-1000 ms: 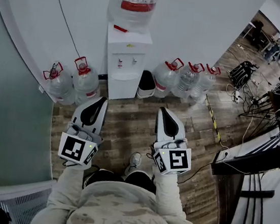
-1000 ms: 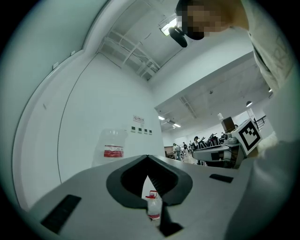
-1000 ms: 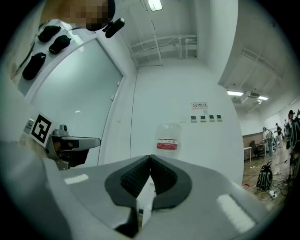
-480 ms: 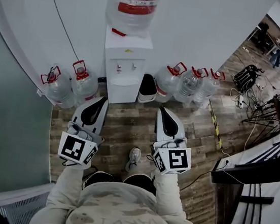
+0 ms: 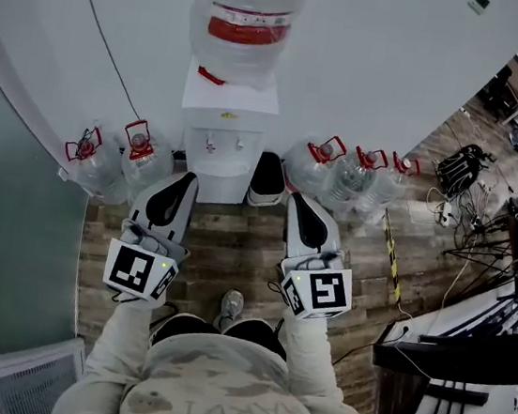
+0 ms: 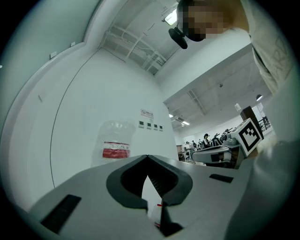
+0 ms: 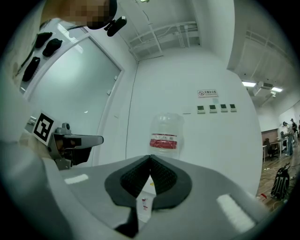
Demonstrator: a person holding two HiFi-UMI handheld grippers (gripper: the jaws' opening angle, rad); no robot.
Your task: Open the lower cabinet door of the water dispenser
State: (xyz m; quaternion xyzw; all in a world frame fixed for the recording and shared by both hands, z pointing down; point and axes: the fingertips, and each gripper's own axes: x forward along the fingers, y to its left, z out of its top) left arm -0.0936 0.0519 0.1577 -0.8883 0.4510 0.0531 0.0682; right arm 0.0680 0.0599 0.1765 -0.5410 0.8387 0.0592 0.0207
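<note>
- Head view: left gripper (image 5: 185, 182) has its jaws closed with nothing between them. Its own view shows the tips meeting.
- Right gripper (image 5: 298, 201) is the same: jaws together, empty. Both point toward 12 o'clock.
- Water dispenser (image 5: 221, 149) stands at 12 against the white wall, with a big bottle (image 5: 248, 20) on top. The lower cabinet door (image 5: 216, 188) is the panel under the taps, well apart from both grippers.
- Handling guess: a light, stiff, smooth hinged panel, probably on a clip or magnet latch. Expect a short firm pull, then a free swing.
- Take hold: the handle or recess is too foreshortened to make out. I'd go for the edge lip opposite the hinge. The jaws need to open first to pinch it, or hook it with one tip.
- Around: two spare jugs (image 5: 114, 156) at 10–11, just beside the dispenser. What looks like a small dark bin (image 5: 267, 179) sits just right of it. Three more jugs (image 5: 353, 176) at 1, and a backpack (image 5: 458, 166) with cables at 2.
- In the way: the door swing may foul the left jugs or the bin. I can't tell the hinge side.
</note>
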